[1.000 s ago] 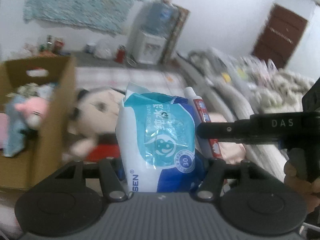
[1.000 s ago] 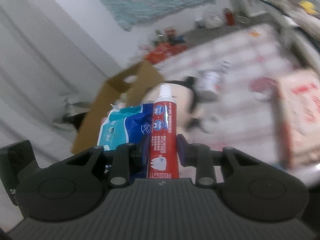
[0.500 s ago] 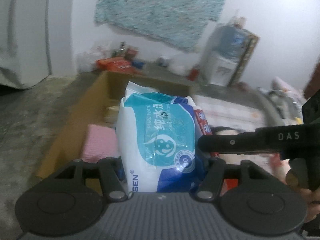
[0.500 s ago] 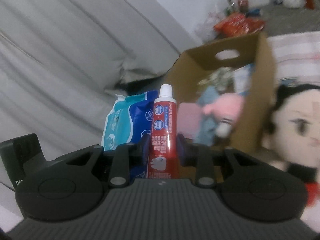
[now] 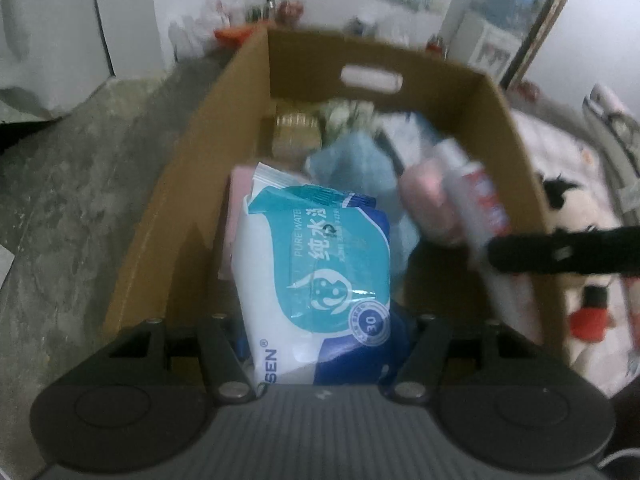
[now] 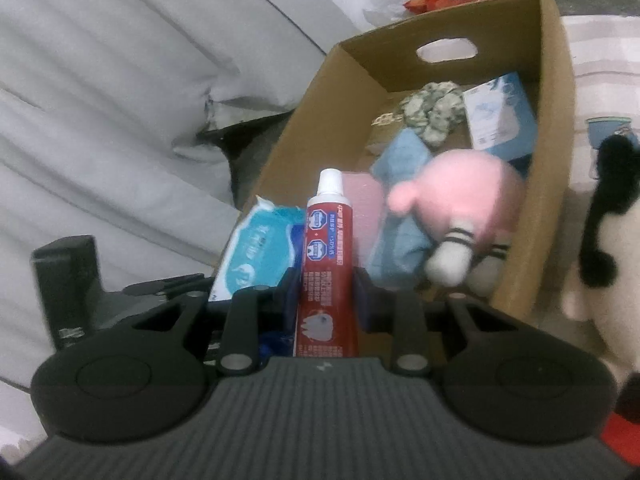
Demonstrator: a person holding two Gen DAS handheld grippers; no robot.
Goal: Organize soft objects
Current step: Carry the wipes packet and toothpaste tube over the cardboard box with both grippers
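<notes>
My left gripper point(image 5: 320, 320) is shut on a blue-and-white wet wipes pack point(image 5: 316, 264), holding it upright over the near end of an open cardboard box point(image 5: 440, 76). My right gripper point(image 6: 326, 292) is shut on a red toothpaste tube point(image 6: 326, 264) with its white cap up, just right of the wipes pack point(image 6: 256, 252) and also over the box point(image 6: 552, 120). In the left wrist view the tube point(image 5: 480, 208) is blurred. Inside the box lie a pink plush toy point(image 6: 468, 208), a light blue cloth point(image 6: 400, 160), a pale blue carton point(image 6: 500, 116) and a mottled fabric bundle point(image 6: 432, 108).
A big doll with black hair point(image 6: 608, 232) lies right of the box on a pale checked mat. Grey concrete floor point(image 5: 60, 200) runs along the box's left side. White draped sheeting point(image 6: 100, 80) hangs beyond it. Bottles and bags point(image 5: 256, 12) crowd the far wall.
Both grippers have swung left from the doll and mat to above the box and tipped downward. Each grip on its item is unchanged.
</notes>
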